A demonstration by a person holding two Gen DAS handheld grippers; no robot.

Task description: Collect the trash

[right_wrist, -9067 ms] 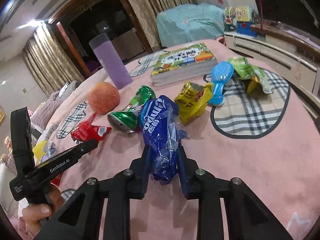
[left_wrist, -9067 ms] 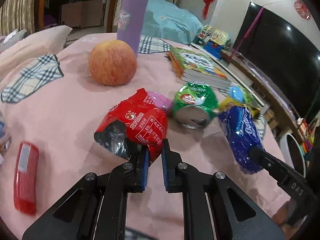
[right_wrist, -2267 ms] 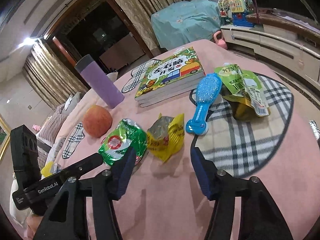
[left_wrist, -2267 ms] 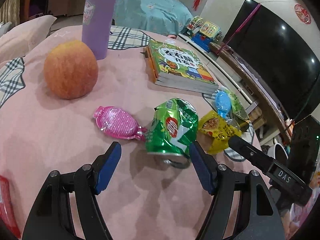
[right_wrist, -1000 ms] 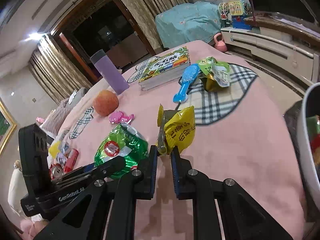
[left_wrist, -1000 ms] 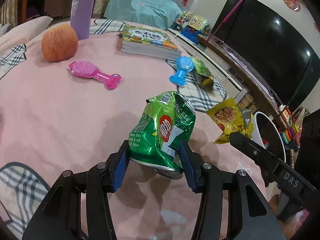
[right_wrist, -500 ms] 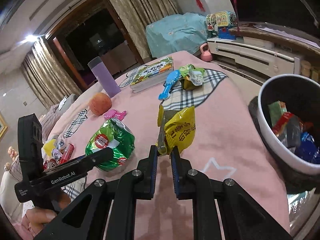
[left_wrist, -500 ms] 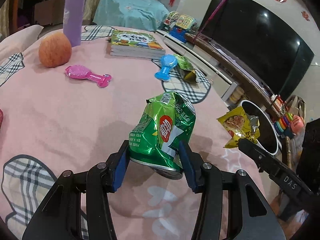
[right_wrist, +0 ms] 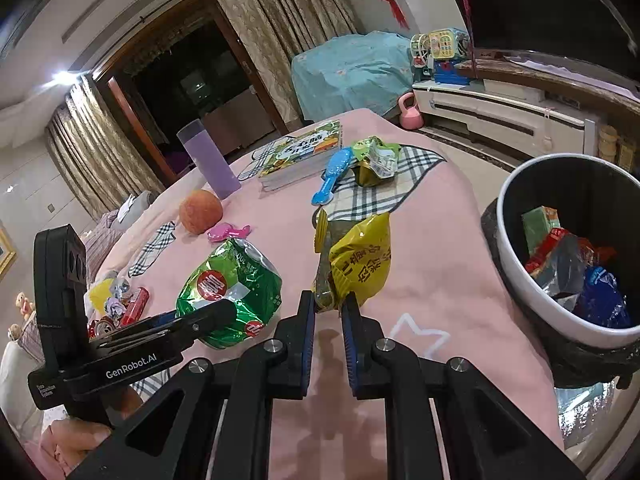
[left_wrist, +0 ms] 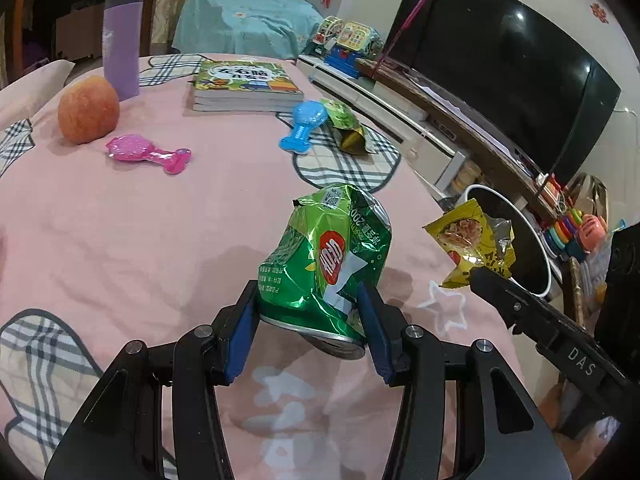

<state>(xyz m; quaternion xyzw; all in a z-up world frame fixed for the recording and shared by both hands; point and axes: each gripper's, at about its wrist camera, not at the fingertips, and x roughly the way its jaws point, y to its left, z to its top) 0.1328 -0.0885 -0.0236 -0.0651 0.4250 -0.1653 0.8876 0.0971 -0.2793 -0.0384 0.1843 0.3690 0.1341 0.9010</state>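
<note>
My left gripper [left_wrist: 308, 304] is shut on a crushed green can [left_wrist: 326, 264] and holds it above the pink bedspread [left_wrist: 140, 240]. My right gripper [right_wrist: 329, 308] is shut on a yellow snack wrapper [right_wrist: 358, 262], lifted off the bed beside the green can [right_wrist: 230, 280]. In the left wrist view the yellow wrapper [left_wrist: 470, 244] hangs in front of the trash bin [left_wrist: 520, 248]. The white trash bin [right_wrist: 516, 264] stands past the bed's right edge and holds red, blue and green wrappers. A green wrapper [right_wrist: 374, 156] lies on a plaid patch further up the bed.
On the bed lie an apple [left_wrist: 88, 114], a purple bottle [left_wrist: 122, 40], a stack of books [left_wrist: 244, 84], a pink brush [left_wrist: 148, 154] and a blue brush [left_wrist: 302, 124]. A TV [left_wrist: 500, 76] and a low cabinet stand to the right. More trash [right_wrist: 116, 296] sits at the left.
Both grippers carried their loads rightward toward the bed's edge. The trash bin came into the right wrist view and now fills more of it. Both grips stayed the same.
</note>
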